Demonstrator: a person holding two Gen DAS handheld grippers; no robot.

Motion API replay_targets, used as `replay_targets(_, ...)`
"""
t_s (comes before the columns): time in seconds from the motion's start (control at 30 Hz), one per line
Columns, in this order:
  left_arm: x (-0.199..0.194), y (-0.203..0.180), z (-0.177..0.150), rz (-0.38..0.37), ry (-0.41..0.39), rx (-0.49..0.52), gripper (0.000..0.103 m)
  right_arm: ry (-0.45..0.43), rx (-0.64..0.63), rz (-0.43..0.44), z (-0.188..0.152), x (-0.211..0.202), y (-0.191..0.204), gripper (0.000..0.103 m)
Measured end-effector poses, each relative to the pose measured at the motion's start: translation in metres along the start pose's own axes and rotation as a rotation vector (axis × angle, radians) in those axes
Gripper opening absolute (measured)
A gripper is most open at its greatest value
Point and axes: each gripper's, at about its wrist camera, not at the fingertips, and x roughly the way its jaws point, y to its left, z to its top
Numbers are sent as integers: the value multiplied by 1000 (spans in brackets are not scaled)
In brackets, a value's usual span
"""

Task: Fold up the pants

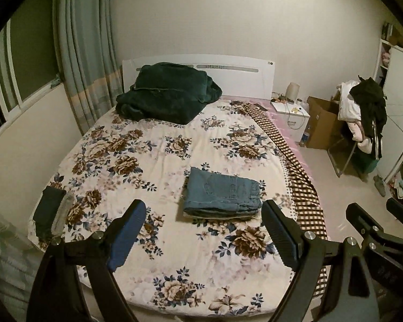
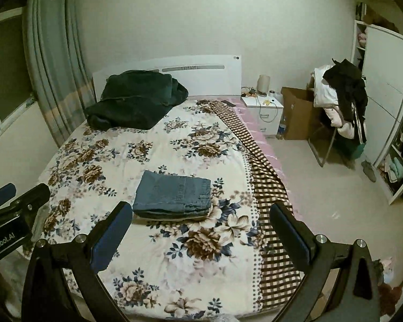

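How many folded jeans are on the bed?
1. The folded jeans lie on the floral bedspread, toward its checked edge. More could hide under the dark green blanket.

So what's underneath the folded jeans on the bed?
The folded jeans rest directly on the floral bedspread, which shows all around them. The patch beneath the stack is covered, so nothing there can be seen.

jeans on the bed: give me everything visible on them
The jeans are blue denim, folded into a compact rectangular stack of several layers. A back pocket and seams show on top. They lie flat on the floral bedsheet, toward the checked edge of the bed. Nothing grips them; both grippers are clear of them.
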Motion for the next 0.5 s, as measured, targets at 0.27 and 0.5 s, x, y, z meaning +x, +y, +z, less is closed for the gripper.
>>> replay_targets(0.27,-18,2,-6,11,-5,7,97,-29,2,-24,6,-37,6,103)
replay_targets(0.5,-26,3,-9,1,-10,1,100,-11,13,-32,7,-42,6,103)
